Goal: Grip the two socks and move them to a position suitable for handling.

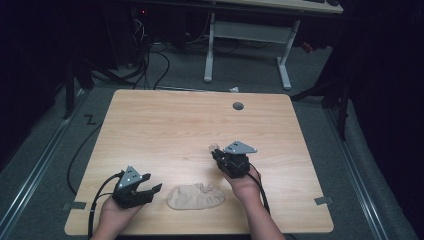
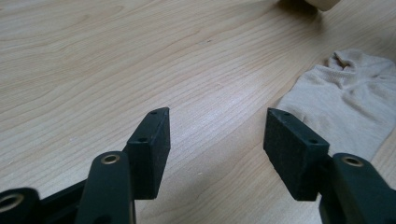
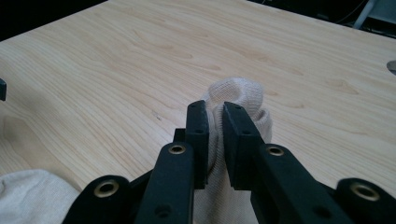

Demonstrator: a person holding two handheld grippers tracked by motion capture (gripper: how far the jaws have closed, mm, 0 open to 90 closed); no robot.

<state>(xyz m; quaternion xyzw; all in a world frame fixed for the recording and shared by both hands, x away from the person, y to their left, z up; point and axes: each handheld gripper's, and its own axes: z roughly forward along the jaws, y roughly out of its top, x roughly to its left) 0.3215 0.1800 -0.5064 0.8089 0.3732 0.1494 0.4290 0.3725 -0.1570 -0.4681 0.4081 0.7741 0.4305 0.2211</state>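
Observation:
A beige sock (image 1: 196, 197) lies flat near the table's front edge, between my two hands; it also appears at the right in the left gripper view, the sock (image 2: 345, 98). My left gripper (image 1: 150, 190) rests low at the front left, jaws wide open on bare wood, gripper (image 2: 217, 135). My right gripper (image 1: 216, 152) is lifted above the table right of centre, shut on a second beige sock (image 3: 238, 100) whose bunched fabric (image 1: 214, 147) pokes out past the pads (image 3: 198, 126).
The wooden table (image 1: 170, 125) has a round grey grommet (image 1: 238, 106) near its far edge. Beyond stand a white desk frame (image 1: 247, 45) and cables on the dark floor. Bits of tape mark the table's front corners (image 1: 324, 201).

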